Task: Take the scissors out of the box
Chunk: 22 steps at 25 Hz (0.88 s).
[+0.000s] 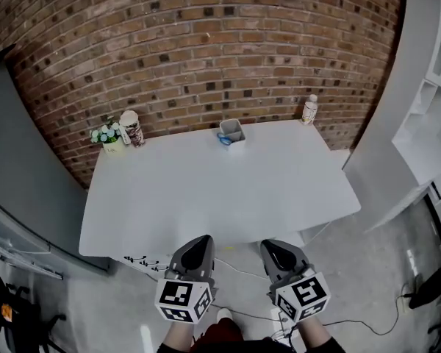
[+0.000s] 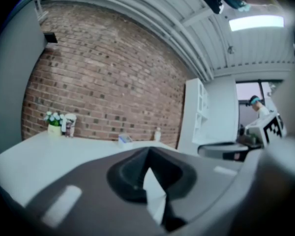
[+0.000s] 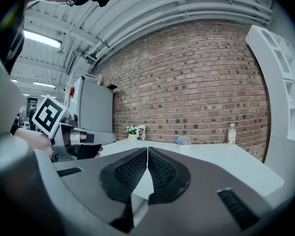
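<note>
A small pale box [image 1: 231, 131] stands at the back middle of the white table [image 1: 206, 197], near the brick wall. Blue-handled scissors [image 1: 225, 139] stick out of it on its left side. My left gripper [image 1: 201, 241] and right gripper [image 1: 270, 246] hover side by side just short of the table's near edge, far from the box. Both have their jaws pressed together with nothing between them. From the left gripper view the box [image 2: 124, 139] is small and distant past the shut left gripper [image 2: 148, 152]. In the right gripper view the box [image 3: 185, 140] shows beyond the shut right gripper [image 3: 147, 150].
A small flower pot [image 1: 109, 137] and a printed cup [image 1: 131, 128] stand at the table's back left corner, a bottle [image 1: 309, 109] at its back right. A white shelf unit [image 1: 426, 116] is on the right, a grey cabinet [image 1: 22, 168] on the left. Cables [image 1: 353, 322] lie on the floor.
</note>
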Each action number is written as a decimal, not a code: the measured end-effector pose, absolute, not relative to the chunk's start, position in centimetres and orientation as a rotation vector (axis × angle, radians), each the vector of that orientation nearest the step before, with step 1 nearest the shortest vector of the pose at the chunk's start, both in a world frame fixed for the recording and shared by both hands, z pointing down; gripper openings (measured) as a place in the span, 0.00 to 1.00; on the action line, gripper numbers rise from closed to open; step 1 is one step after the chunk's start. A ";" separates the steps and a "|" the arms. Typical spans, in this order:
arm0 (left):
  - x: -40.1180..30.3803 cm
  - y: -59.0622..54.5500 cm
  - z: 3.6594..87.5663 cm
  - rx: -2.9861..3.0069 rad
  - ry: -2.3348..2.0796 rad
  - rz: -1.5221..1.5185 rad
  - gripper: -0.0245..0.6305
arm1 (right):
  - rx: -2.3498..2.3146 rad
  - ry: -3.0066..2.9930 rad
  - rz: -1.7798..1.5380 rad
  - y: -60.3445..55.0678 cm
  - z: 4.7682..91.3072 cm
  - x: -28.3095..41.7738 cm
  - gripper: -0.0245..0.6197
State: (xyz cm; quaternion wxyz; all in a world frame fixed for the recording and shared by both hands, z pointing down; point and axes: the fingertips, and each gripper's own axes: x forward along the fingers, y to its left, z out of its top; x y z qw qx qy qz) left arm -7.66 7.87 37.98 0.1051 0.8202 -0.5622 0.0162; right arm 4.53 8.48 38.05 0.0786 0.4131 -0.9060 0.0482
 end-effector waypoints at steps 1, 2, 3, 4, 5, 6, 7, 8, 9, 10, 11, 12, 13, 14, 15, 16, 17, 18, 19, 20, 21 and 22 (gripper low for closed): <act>-7.8 7.2 38.0 2.424 -1.646 0.048 0.04 | 1.247 -2.709 0.148 7.8 38.1 4.2 0.05; -8.0 6.5 38.0 2.430 -1.636 0.049 0.04 | 1.256 -2.708 0.151 7.1 38.1 3.9 0.05; -8.2 5.9 38.0 2.435 -1.629 0.052 0.04 | 1.263 -2.706 0.153 6.5 38.1 3.6 0.05; -8.4 5.3 38.1 2.438 -1.625 0.055 0.04 | 1.269 -2.702 0.155 6.0 38.2 3.3 0.05; -8.7 4.7 38.3 2.437 -1.622 0.057 0.04 | 1.270 -2.695 0.162 5.5 38.4 3.0 0.05; -8.9 4.3 38.4 2.434 -1.619 0.056 0.04 | 1.268 -2.680 0.176 5.3 38.5 2.7 0.05; -9.2 3.8 38.6 2.430 -1.614 0.054 0.04 | 1.266 -2.662 0.192 5.0 38.7 2.5 0.05; -9.4 3.4 38.7 2.427 -1.608 0.054 0.04 | 1.266 -2.651 0.201 4.8 38.8 2.4 0.05; -9.6 3.0 38.9 2.426 -1.602 0.057 0.04 | 1.270 -2.648 0.202 4.4 39.0 2.3 0.05; -9.7 2.6 39.0 2.424 -1.597 0.062 0.04 | 1.275 -2.646 0.201 4.1 39.1 2.3 0.05; -9.9 2.2 39.2 2.422 -1.593 0.068 0.04 | 1.280 -2.645 0.201 3.7 39.1 2.2 0.05; -10.1 1.9 39.3 2.418 -1.591 0.071 0.04 | 1.286 -2.649 0.198 3.4 39.2 2.2 0.05; -10.2 1.5 39.4 2.414 -1.592 0.072 0.04 | 1.292 -2.656 0.192 3.1 39.2 2.2 0.05; -10.3 1.1 39.5 2.410 -1.592 0.073 0.04 | 1.298 -2.656 0.190 2.8 39.2 2.2 0.05; -10.4 0.7 39.6 2.407 -1.591 0.072 0.04 | 1.300 -2.646 0.195 2.5 39.1 2.2 0.05; -10.4 0.2 39.6 2.406 -1.589 0.070 0.04 | 1.300 -2.632 0.202 2.2 39.1 2.3 0.05; -10.3 -0.2 39.5 2.406 -1.586 0.066 0.04 | 1.302 -2.622 0.207 2.0 39.1 2.3 0.05; -10.3 -0.6 39.4 2.407 -1.584 0.062 0.04 | 1.303 -2.615 0.210 1.7 39.1 2.4 0.05; -10.2 -1.1 39.3 2.410 -1.582 0.059 0.04 | 1.303 -2.608 0.214 1.4 39.1 2.5 0.05; -10.1 -1.6 39.2 2.414 -1.580 0.059 0.04 | 1.306 -2.609 0.215 1.1 39.2 2.6 0.05; -10.0 -2.1 39.2 2.417 -1.579 0.062 0.04 | 1.312 -2.618 0.211 0.6 39.4 2.7 0.05; -9.9 -2.7 39.1 2.420 -1.577 0.065 0.04 | 1.317 -2.626 0.208 0.1 39.6 2.8 0.05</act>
